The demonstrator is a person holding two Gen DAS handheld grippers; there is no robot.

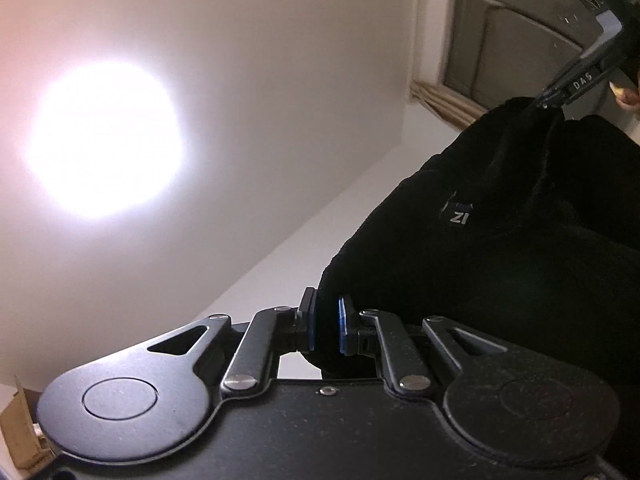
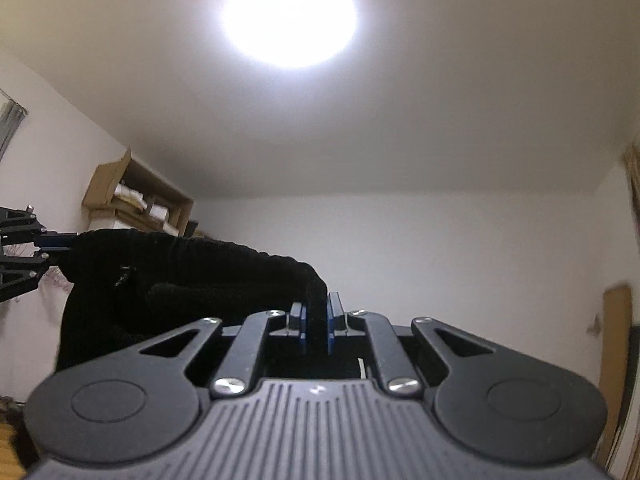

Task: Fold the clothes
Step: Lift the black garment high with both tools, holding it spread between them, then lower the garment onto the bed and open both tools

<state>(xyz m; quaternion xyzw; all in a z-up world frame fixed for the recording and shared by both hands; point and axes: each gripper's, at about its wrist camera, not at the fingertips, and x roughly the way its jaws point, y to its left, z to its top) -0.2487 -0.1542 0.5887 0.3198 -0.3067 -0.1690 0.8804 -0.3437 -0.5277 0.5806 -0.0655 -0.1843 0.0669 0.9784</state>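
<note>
Left tongs clamped on black garment edge; right tongs clamped on opposite edge. Garment suspended between both tongs, long axis running tong to tong, bulk sagging below.

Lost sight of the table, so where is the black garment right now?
The black garment is held up in the air, stretched between the left gripper and right gripper, under the ceiling light.

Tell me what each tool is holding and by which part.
Both hold one black garment. The left tool pinches one end of its upper edge; the right tool pinches the other end, and the cloth hangs between them.
</note>
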